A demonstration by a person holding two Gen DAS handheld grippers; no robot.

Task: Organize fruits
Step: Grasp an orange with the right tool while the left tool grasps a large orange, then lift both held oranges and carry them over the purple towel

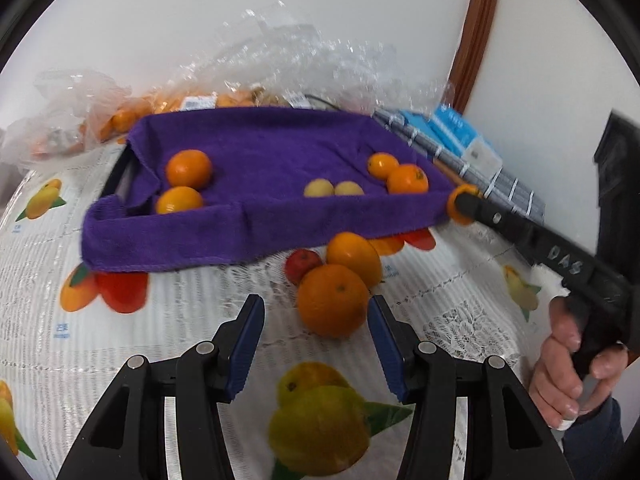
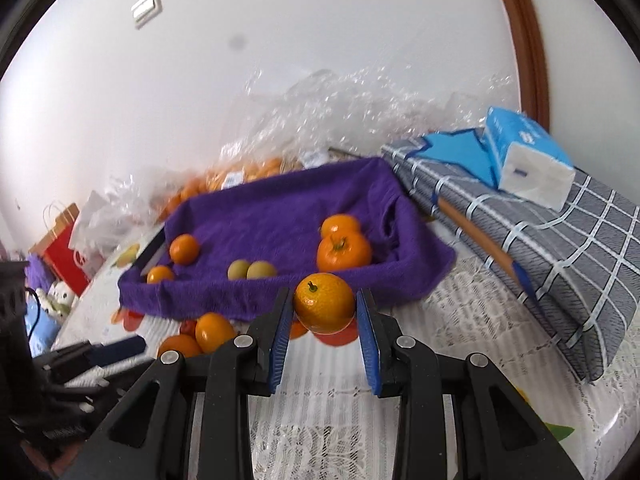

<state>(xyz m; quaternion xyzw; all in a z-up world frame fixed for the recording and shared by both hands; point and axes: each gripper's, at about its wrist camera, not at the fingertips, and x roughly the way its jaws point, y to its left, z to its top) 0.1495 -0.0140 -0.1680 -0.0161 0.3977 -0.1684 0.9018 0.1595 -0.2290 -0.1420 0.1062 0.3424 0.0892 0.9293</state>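
While the right gripper (image 2: pixel 323 312) pinches an orange (image 2: pixel 324 307), the left gripper (image 1: pixel 316 344) hangs spread, empty, near two oranges (image 1: pixel 333 305) on the table (image 1: pixel 460 320).

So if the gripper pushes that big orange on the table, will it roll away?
Probably. The big orange is round and sits loose on the flat tablecloth, so a nudge would likely roll it. The second orange touching it behind might stop it going far. Its skin looks firm, so the left gripper's fingers shouldn't squash it.
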